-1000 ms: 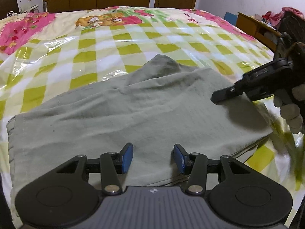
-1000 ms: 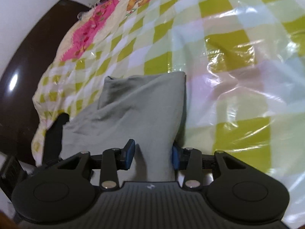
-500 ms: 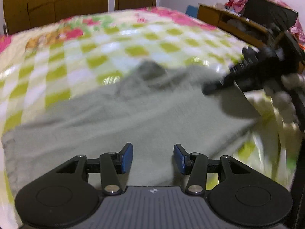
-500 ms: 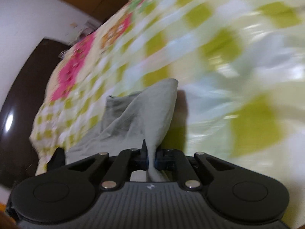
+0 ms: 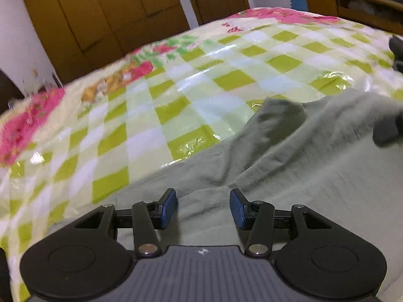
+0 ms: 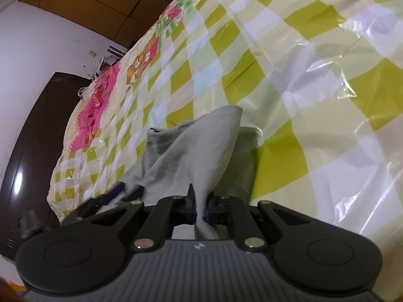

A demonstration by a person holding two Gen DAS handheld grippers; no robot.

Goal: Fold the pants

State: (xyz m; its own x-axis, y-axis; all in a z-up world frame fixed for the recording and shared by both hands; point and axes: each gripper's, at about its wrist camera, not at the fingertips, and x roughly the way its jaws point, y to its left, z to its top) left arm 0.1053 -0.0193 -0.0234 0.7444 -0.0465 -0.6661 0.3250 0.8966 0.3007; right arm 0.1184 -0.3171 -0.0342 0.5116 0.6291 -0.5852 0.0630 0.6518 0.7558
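bed (image 5: 191,80), checked plastic-covered sheet | grey-green pants (image 5: 302,171) spread | left gripper (image 5: 202,207) jaws apart, empty | right gripper (image 6: 200,207) pinching pants fold

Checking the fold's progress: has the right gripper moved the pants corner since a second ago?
Yes. The right gripper has just closed on the grey-green pants and lifted the corner, flat earlier, off the checked bedcover.

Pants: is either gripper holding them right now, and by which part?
Right gripper is shut on the pants, pinching a lifted edge. Left gripper is open above them, holding nothing.
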